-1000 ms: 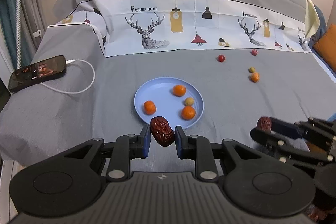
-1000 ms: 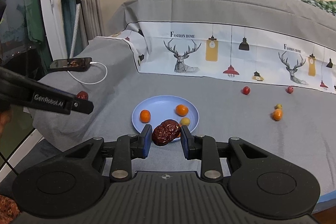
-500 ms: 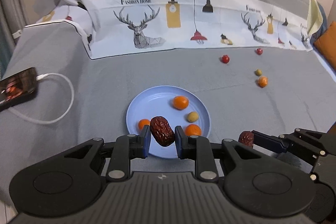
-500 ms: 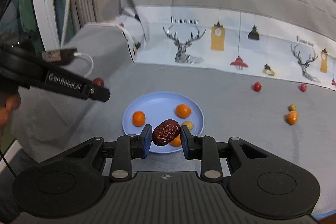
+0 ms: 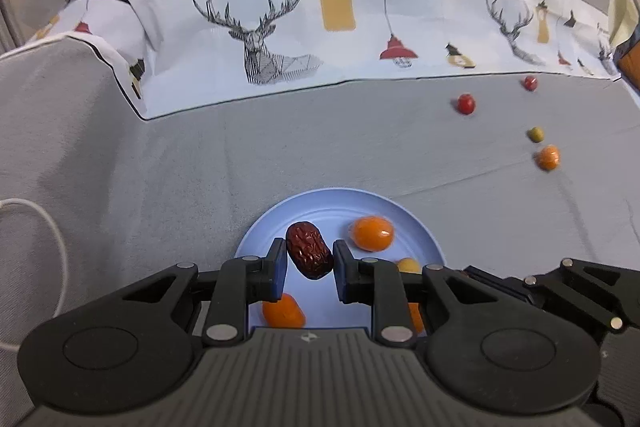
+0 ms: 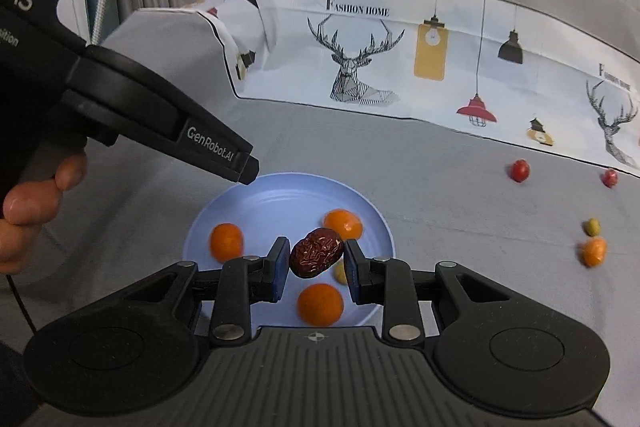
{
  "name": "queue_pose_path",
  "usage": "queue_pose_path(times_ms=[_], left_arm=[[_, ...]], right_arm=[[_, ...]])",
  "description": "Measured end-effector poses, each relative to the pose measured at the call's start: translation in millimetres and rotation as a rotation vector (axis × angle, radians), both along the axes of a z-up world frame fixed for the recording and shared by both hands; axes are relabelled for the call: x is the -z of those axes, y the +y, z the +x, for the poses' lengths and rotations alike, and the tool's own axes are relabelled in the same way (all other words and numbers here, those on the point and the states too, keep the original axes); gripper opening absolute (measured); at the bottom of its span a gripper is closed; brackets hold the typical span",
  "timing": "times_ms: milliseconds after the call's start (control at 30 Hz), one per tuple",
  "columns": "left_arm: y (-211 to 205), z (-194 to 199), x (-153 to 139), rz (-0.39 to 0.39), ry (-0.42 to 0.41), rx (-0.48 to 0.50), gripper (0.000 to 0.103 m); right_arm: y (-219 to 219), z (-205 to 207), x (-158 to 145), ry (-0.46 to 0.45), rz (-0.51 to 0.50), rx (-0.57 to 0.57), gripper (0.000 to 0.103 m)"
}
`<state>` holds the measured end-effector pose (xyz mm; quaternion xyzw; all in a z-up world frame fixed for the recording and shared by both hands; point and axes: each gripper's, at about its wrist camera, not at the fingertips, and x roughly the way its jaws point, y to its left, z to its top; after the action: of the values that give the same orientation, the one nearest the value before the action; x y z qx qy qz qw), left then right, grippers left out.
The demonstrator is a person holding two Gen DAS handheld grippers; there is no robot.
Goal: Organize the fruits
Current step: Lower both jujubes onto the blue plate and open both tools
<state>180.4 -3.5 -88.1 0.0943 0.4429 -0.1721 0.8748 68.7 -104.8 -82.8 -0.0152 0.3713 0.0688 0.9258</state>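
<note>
Left wrist view shows the left gripper [image 5: 310, 263] pinching a dark red date [image 5: 309, 249] between its two blue pads. The date's long side tips up and to the left, and it hangs right over the near half of the blue plate [image 5: 416, 223]. Three small oranges and one yellowish fruit already lie on that plate.

In the right wrist view, the right gripper [image 6: 316, 261] pinches its own wrinkly date [image 6: 316, 253], lying slanted across the pads. It hangs over the middle of the plate [image 6: 280, 195], with an orange fruit [image 6: 320, 303] just under it.

Both dates are above the plate, so I think the next move is to let go. The right one sits closer to the middle. The left one is nearer the front rim, so it could roll off.

Four little fruits lie well apart, near the far right side of the grey bed cover [image 5: 160, 163].
</note>
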Motion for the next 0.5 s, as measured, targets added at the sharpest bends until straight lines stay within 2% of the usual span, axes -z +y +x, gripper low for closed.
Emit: queue_pose_path(times_ms=[300,333,367,400,433,500], left_arm=[[-5.5,22.2,31.4,0.031,0.042,0.024,0.027],[-7.2,23.2,33.9,0.028,0.043,0.033,0.031],[-9.6,23.6,36.1,0.033,0.048,0.05,0.055],[-11.5,24.0,37.9,0.046,0.052,0.061,0.073],[-11.2,22.4,37.3,0.061,0.034,0.046,0.099],[-4.2,12.6,30.8,0.062,-0.033,0.001,0.102]], right_arm=[[-5.9,42.1,33.3,0.014,-0.02,-0.003,0.031],[-5.2,47.5,37.2,0.025,-0.021,-0.007,0.031],[-4.1,52.7,40.6,0.036,-0.019,-0.016,0.031],[-2.3,57.1,43.8,0.047,-0.021,-0.025,0.038],[0.0,60.4,46.0,0.061,-0.031,-0.032,0.059],[2.4,57.5,43.2,0.058,-0.049,-0.015,0.084]])
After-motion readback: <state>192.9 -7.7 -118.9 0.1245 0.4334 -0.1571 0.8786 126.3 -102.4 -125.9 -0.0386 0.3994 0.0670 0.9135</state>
